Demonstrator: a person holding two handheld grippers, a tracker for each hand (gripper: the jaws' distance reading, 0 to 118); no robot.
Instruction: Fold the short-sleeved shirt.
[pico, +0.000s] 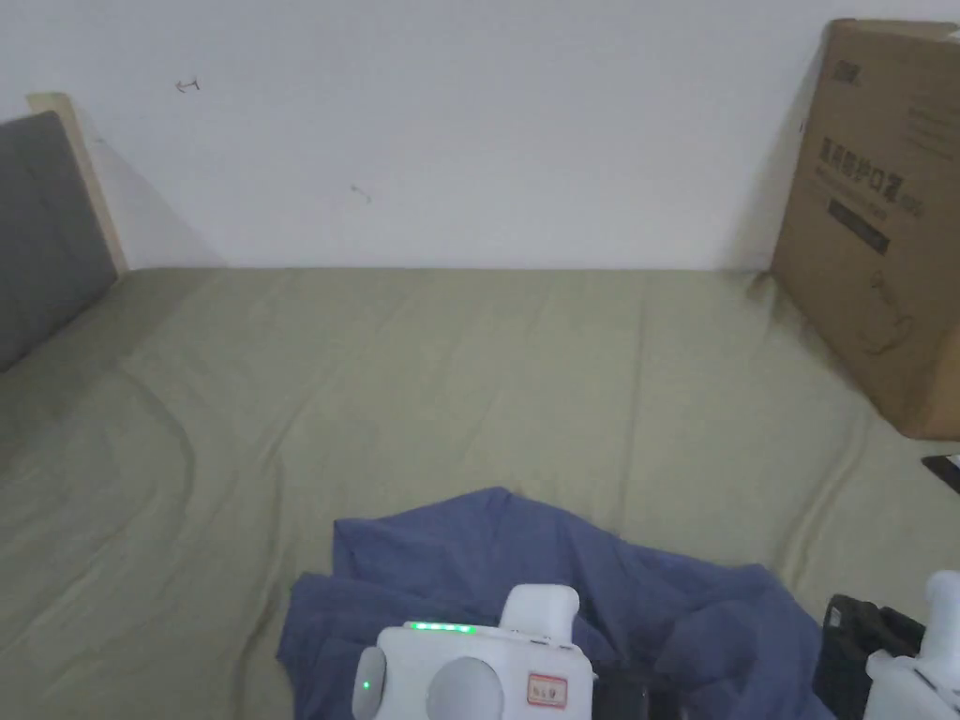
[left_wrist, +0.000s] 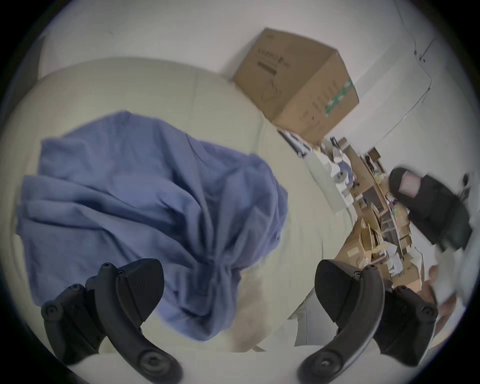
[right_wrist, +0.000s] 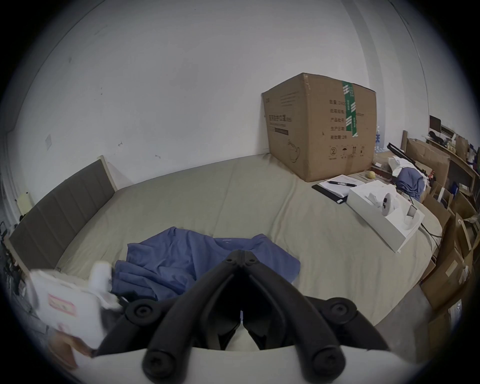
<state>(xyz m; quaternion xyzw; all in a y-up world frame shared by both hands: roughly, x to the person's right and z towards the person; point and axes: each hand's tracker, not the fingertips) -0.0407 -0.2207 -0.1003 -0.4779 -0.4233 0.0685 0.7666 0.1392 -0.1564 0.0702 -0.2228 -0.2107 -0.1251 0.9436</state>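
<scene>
Left gripper (left_wrist: 239, 293) spread wide over crumpled blue shirt (left_wrist: 135, 207) on bed (pico: 562, 375), likely seeking an edge; right gripper (right_wrist: 242, 256) pinched empty.

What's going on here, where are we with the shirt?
A person holds a gripper in each hand over a bed. The blue shirt lies crumpled in a heap on the sheet, not yet spread out or folded. The left gripper hangs over it with its jaws wide open, holding nothing. The right gripper is off to the side, jaws shut with nothing seen between them. A cardboard box sits at the far end of the bed.
</scene>
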